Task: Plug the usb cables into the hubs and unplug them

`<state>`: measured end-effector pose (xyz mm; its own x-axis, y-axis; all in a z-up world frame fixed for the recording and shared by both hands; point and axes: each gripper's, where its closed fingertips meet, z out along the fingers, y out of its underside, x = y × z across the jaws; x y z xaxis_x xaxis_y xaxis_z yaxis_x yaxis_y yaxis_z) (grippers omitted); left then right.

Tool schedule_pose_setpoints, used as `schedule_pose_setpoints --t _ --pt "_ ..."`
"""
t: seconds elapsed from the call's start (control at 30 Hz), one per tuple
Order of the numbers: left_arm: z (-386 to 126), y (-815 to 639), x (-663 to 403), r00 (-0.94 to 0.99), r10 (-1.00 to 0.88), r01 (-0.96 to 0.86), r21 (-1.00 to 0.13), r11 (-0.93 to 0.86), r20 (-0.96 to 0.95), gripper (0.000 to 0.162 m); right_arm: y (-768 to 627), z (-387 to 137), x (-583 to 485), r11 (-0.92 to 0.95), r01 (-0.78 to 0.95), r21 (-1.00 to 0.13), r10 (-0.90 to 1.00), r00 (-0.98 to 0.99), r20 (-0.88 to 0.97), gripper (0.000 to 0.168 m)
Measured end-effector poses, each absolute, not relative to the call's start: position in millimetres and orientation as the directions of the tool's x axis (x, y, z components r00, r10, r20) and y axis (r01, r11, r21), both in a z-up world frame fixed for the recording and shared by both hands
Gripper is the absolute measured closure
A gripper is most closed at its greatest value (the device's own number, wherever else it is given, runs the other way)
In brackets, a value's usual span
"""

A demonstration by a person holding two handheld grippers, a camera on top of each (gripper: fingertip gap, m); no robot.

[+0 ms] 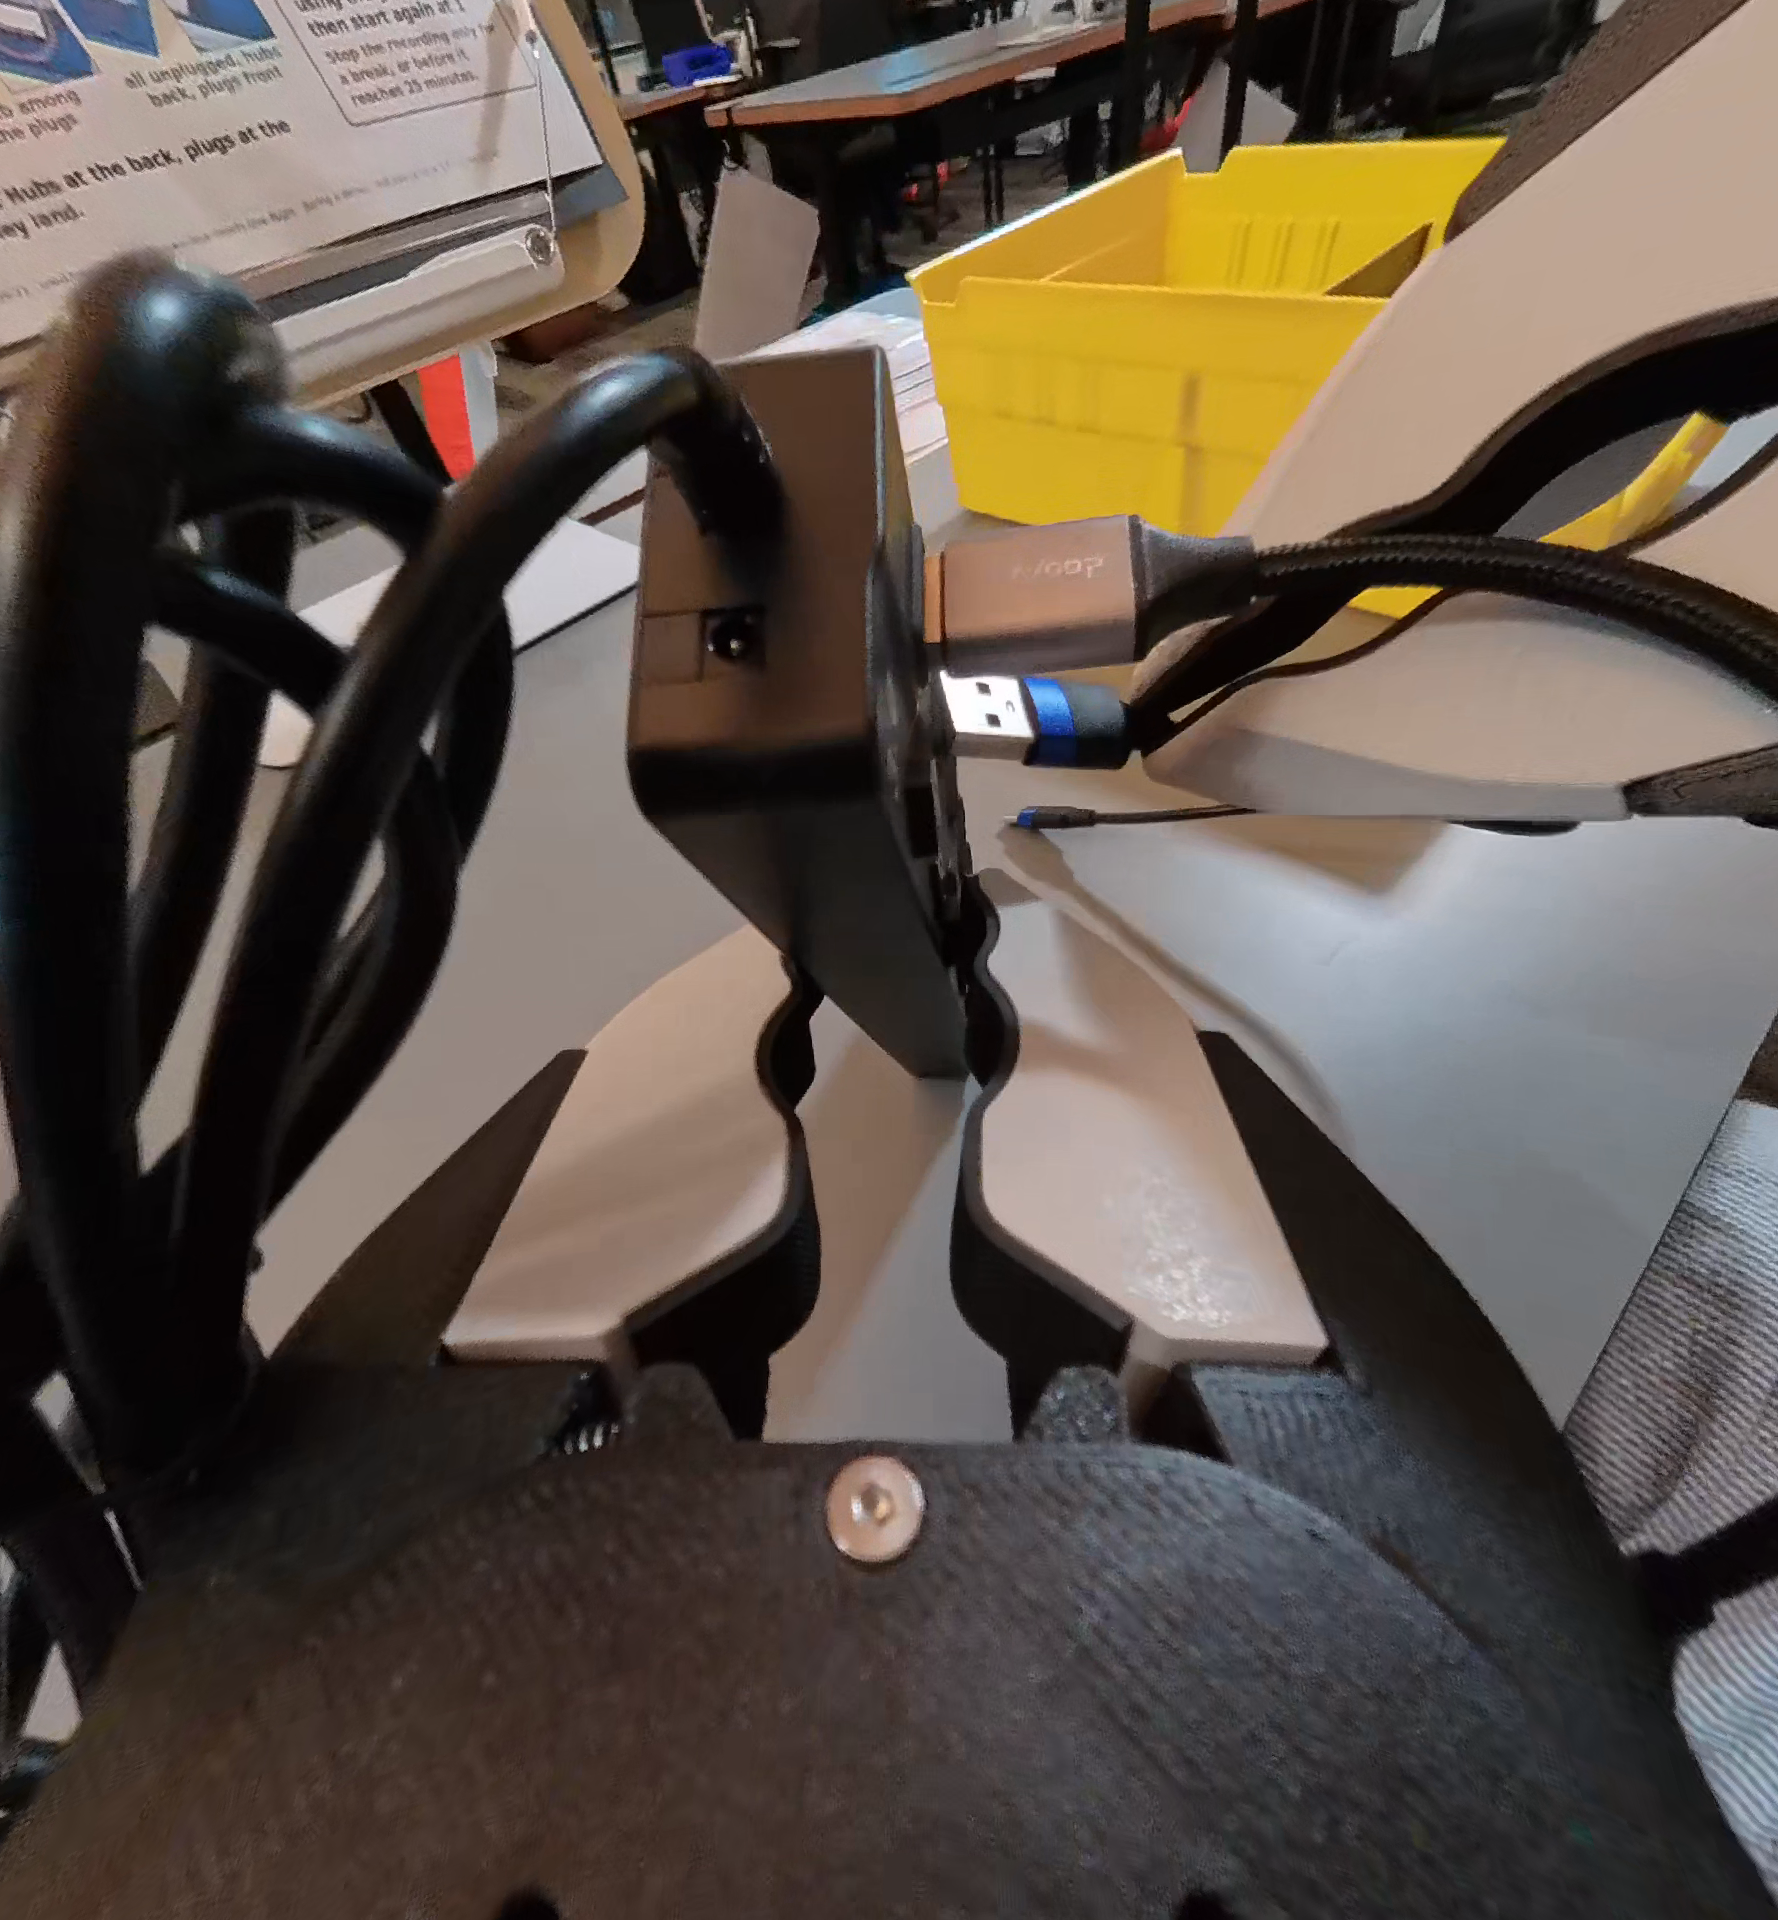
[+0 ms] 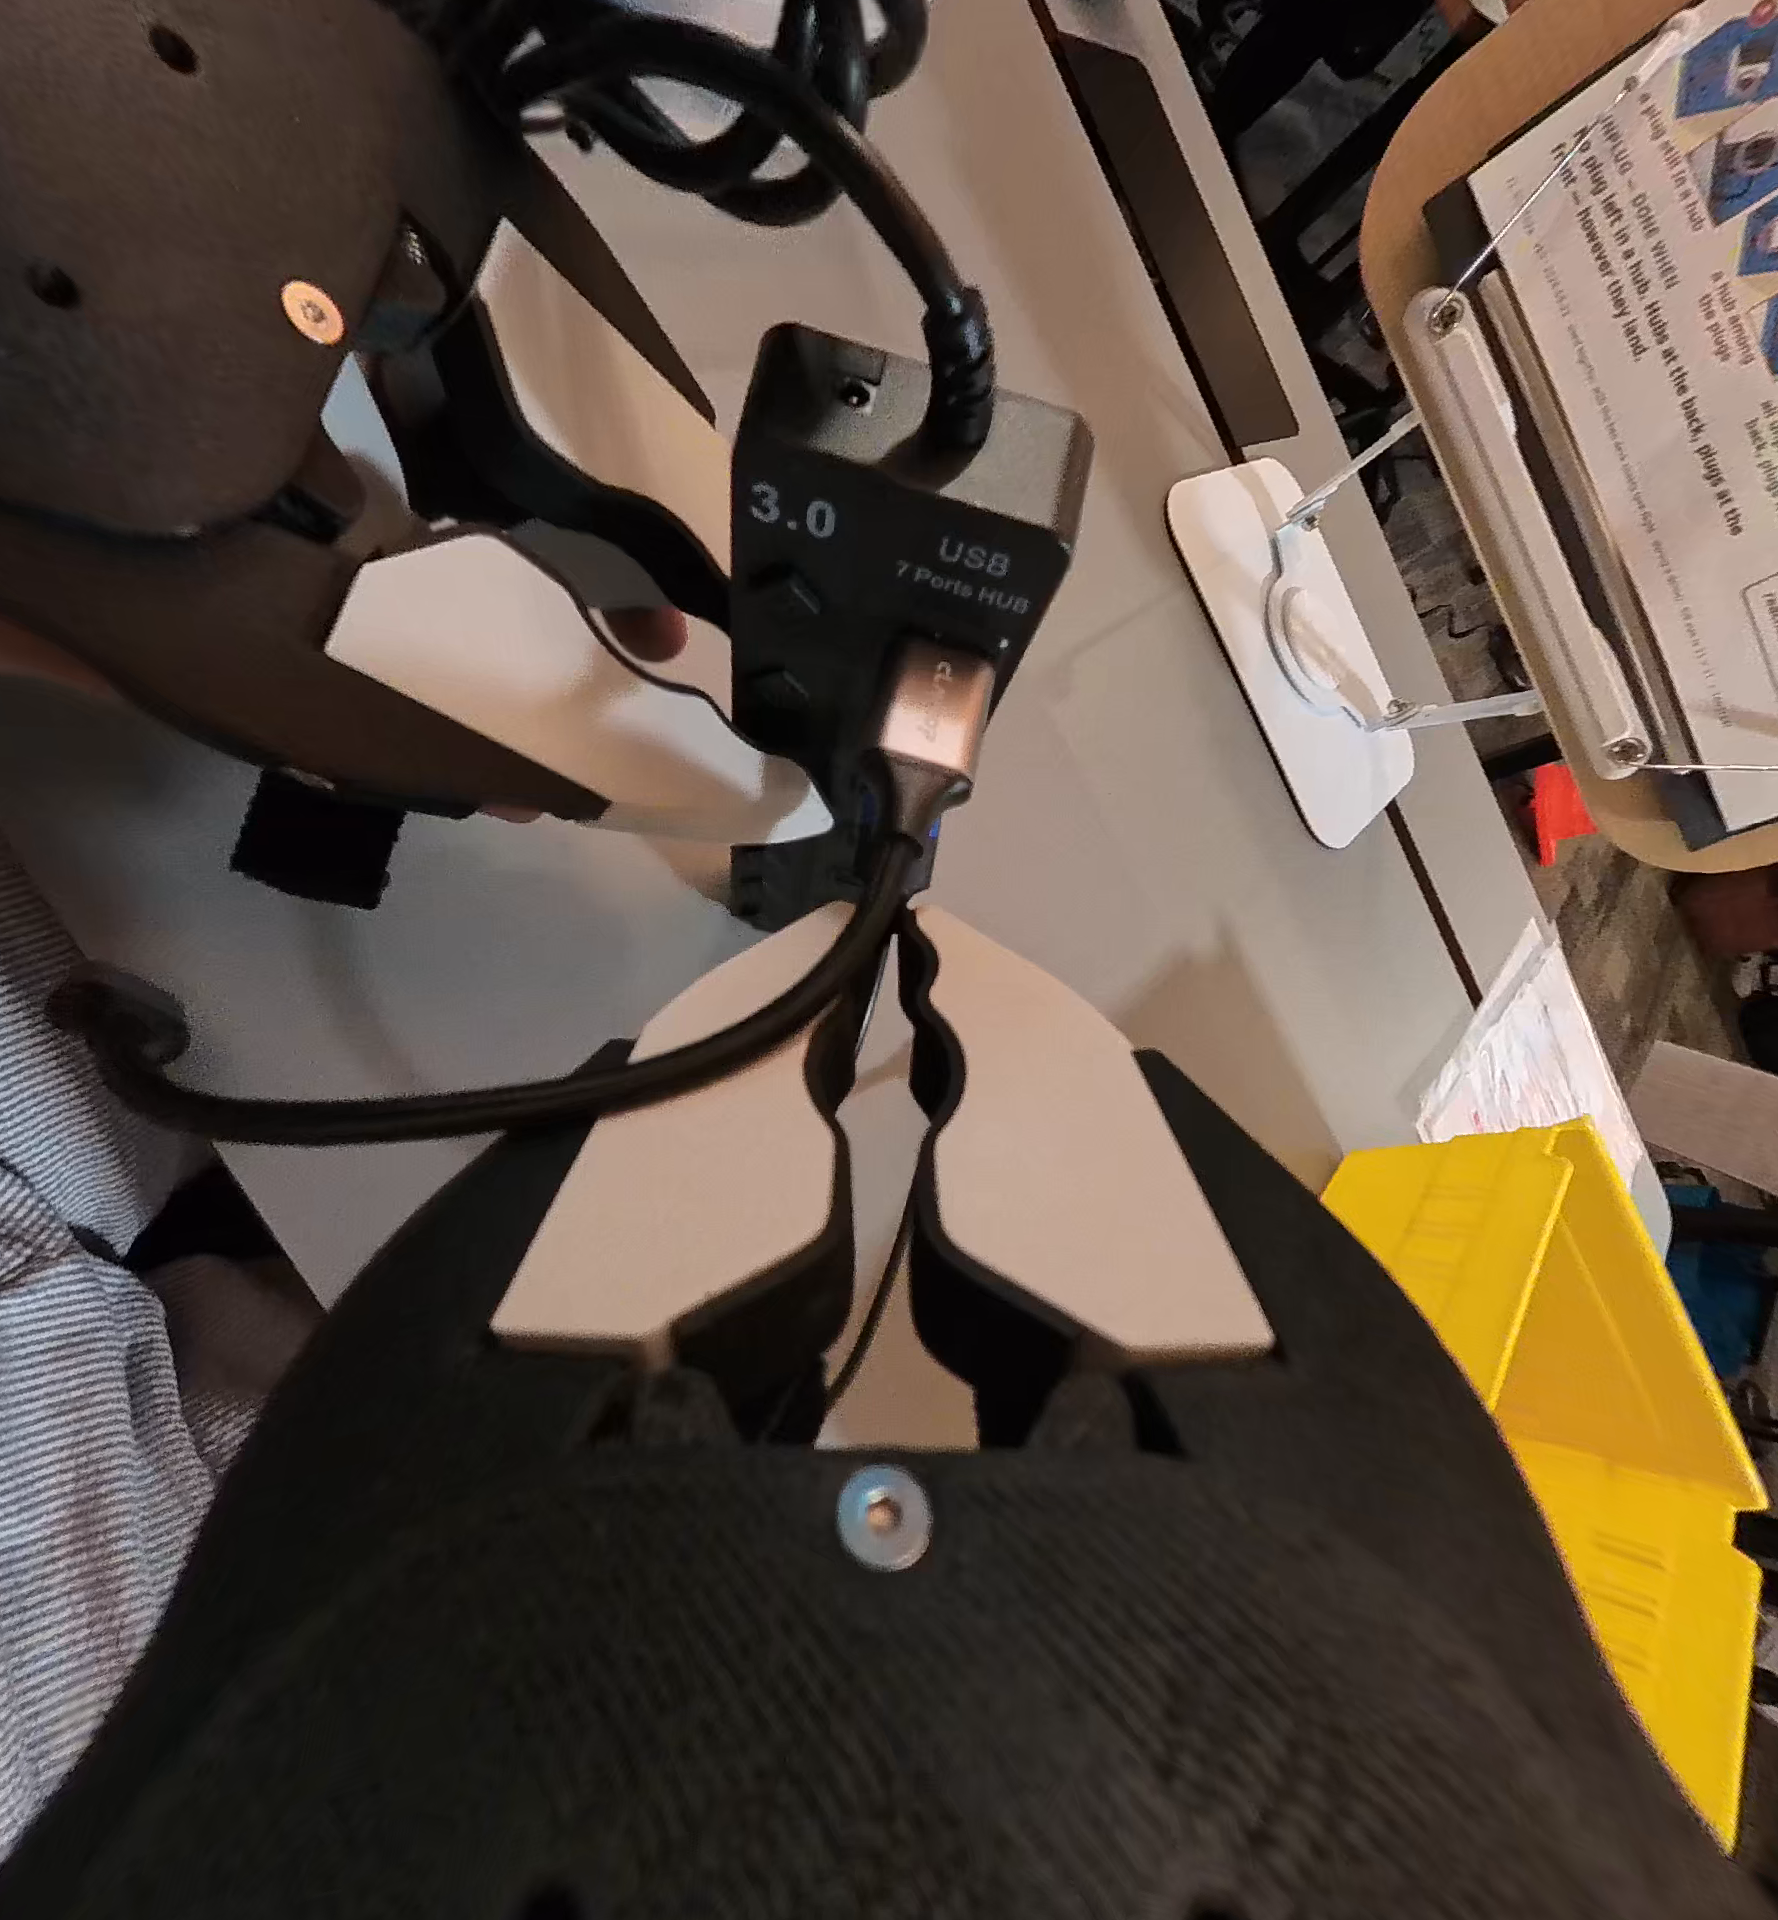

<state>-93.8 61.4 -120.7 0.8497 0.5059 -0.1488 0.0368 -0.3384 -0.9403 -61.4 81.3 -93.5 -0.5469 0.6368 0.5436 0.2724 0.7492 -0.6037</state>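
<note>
Between the left tool's (image 1: 890, 997) closed tips, the hub (image 1: 791, 717) is standing clamped; the right tool (image 2: 890, 920) is pinching the blue plug (image 1: 1056, 722), its metal end at a port beside the seated grey plug (image 1: 1041, 597).

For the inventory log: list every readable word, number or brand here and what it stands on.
Writing is not copied out; where it stands:
Black hub: white print on its port face.
Grey plug: faint brand mark on its shell.
Blue-banded plug: none seen.
Instruction sheet on its stand: printed lines, partly blurred.
Yellow bin: none seen.
</note>
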Motion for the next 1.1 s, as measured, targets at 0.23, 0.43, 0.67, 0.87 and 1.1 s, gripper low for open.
schedule_pose_setpoints --t 0.23,0.43,0.67,0.87,1.1 --pt "-121 60 -94 0.827 0.508 -0.011 -0.911 -0.412 -0.241 0.133 83 -99 -62 0.759 0.274 -0.59 0.629 -0.542 0.557 0.163" --pt "-122 59 -95 0.804 0.501 -0.07 -0.888 -0.455 -0.32 0.133 82 -101 -61 0.725 0.266 -0.635 0.655 -0.55 0.518 0.163" --pt "-122 58 -97 0.799 0.499 -0.089 -0.886 -0.455 -0.336 0.133 79 -100 -59 0.634 0.255 -0.73 0.709 -0.57 0.416 0.163" --pt "-121 56 -102 0.859 0.51 0.103 -0.961 -0.255 -0.043 0.134 84 -106 -60 0.59 0.282 -0.756 0.732 -0.582 0.355 0.163" --pt "-121 65 -91 0.743 0.253 0.627 -0.777 0.062 0.62 0.134 94 -106 -65 0.601 0.254 -0.758 0.737 -0.542 0.403 0.163"
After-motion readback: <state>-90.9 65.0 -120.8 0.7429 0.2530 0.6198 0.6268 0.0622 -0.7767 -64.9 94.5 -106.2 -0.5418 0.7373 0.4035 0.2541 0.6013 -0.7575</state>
